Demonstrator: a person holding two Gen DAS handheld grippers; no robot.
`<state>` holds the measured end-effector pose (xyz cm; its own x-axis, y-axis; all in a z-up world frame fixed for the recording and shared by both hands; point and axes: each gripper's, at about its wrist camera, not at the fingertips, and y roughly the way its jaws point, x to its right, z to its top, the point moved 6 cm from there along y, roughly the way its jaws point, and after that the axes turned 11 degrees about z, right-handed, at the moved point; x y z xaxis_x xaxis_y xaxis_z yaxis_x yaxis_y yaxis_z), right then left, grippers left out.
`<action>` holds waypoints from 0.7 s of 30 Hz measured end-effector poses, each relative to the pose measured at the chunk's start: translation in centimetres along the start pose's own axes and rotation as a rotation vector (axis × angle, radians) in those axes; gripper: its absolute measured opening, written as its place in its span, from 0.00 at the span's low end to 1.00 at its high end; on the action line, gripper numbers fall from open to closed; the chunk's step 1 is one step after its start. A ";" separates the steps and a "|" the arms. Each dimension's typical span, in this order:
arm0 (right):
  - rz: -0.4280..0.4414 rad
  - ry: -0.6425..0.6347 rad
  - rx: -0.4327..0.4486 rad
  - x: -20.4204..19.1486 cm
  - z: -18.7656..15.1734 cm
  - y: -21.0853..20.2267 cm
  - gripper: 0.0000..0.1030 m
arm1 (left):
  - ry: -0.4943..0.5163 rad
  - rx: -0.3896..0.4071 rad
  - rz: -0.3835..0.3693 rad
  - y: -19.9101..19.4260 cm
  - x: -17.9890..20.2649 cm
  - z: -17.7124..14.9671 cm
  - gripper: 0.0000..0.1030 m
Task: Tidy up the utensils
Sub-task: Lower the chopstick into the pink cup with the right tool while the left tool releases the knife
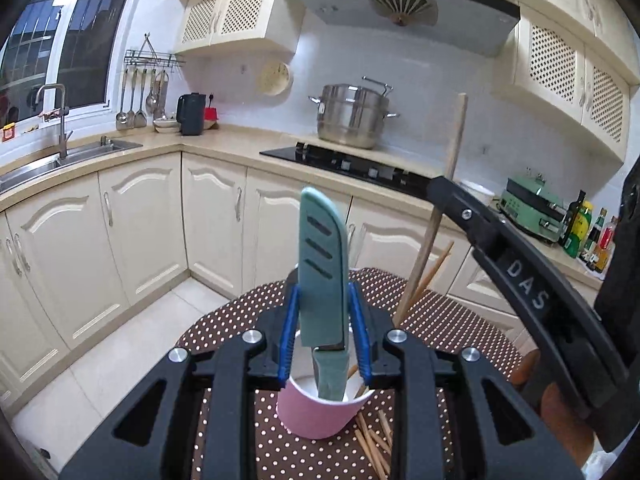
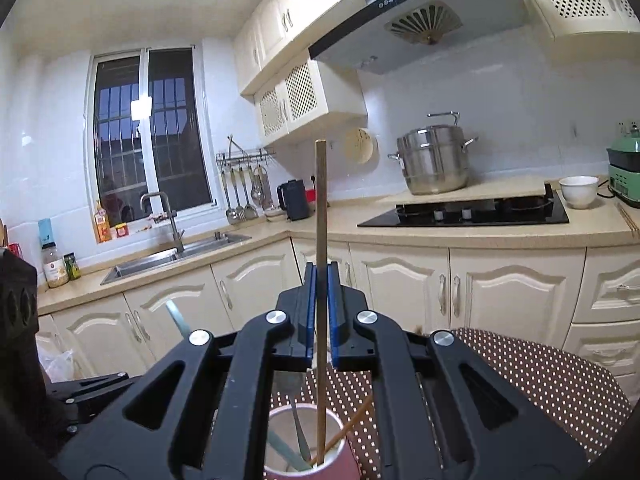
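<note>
Spreading under everything: a round table [image 1: 460, 320] is covered by a brown cloth with white dots, and the kitchen counter and cream cabinets are seen beyond it.
Left gripper [image 1: 325, 320]: a black two-finger gripper with blue ribbed pads; its jaws are pinched on the sides of the knife, just above the cup.
Right gripper [image 2: 321, 312]: a black two-finger gripper of the same build; its blue pads are pressed almost together on the chopstick, which runs up between them. In the left wrist view its arm is seen crossing from the right edge.
Pink cup [image 1: 320, 412]: a pink paper cup with a white inside is stood upright on the dotted cloth, directly below both grippers.
Knife [image 1: 322, 272]: a pale green knife in a slotted green sheath is held upright, its lower end already inside the cup's mouth.
Held chopstick [image 2: 321, 240]: a long wooden chopstick is held nearly vertical, its lower end dipped into the cup [image 2: 312, 444].
Cup contents: a second wooden stick [image 2: 352, 424] is leaned against the cup's rim.
Loose chopsticks [image 1: 374, 440]: several wooden sticks are left lying on the cloth, just beside the cup's base.
</note>
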<state>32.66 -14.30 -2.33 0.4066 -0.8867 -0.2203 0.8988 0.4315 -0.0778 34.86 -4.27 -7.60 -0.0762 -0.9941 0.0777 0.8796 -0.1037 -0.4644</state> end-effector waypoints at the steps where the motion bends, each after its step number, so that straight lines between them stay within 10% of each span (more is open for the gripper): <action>1: -0.002 -0.003 -0.007 0.0 -0.2 -0.1 0.06 | 0.009 0.000 0.010 0.0 0.0 -0.3 0.24; 16: 0.002 -0.008 -0.073 -0.2 -2.8 -1.4 0.06 | -0.021 -0.075 -0.035 0.1 0.3 -2.6 0.24; 21: -0.001 -0.014 -0.098 -0.2 -3.6 -1.3 0.06 | -0.039 -0.081 -0.042 -0.4 -0.3 -2.9 0.38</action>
<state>30.78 -14.10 -5.65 0.4084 -0.8892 -0.2065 0.8792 0.4439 -0.1728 33.14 -4.04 -10.01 -0.0928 -0.9868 0.1325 0.8348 -0.1496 -0.5298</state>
